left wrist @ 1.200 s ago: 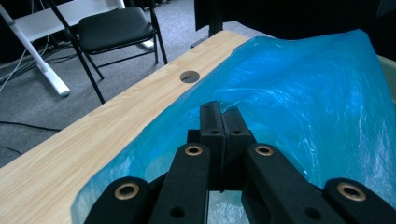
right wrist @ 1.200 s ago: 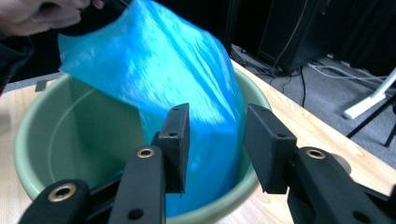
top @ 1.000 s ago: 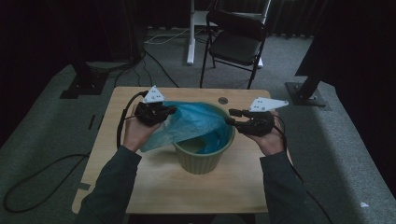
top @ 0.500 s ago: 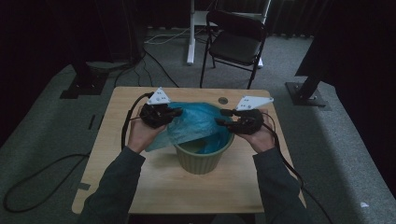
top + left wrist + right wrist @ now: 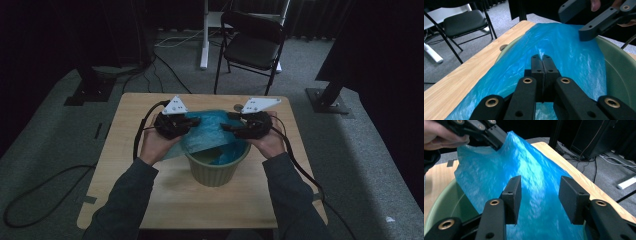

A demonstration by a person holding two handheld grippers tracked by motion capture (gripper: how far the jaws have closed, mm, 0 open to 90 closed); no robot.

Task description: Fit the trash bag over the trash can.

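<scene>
1. High view: the blue bag [image 5: 212, 131] lies just above the middle of the frame, stretched over the green bucket [image 5: 216, 170], which stands at the centre of the wooden table [image 5: 125, 165]. The left gripper [image 5: 192, 121] sits on the bag's left part, the right gripper [image 5: 226, 124] over its right part. In my judgement the bag hangs from one grip alone now, so its right side may sag into the bucket or slide off the rim.

2. Left gripper view: the left gripper's jaws are pressed together at centre frame, pinching a small ridge of the bag [image 5: 564, 55]. The fold caught looks thin; a hard pull could tear the film or let it slip out. The bucket's rim [image 5: 621, 72] shows at right, the other gripper at upper right.

3. Right gripper view: the right gripper [image 5: 540, 200] has just been opening; its pads [image 5: 512, 198] stand apart at lower centre with the bag [image 5: 524, 170] beneath and beyond them, nothing pressed. If it closes again without going lower, it may catch only air. It may also bunch the film and miss the edge over the rim.
</scene>
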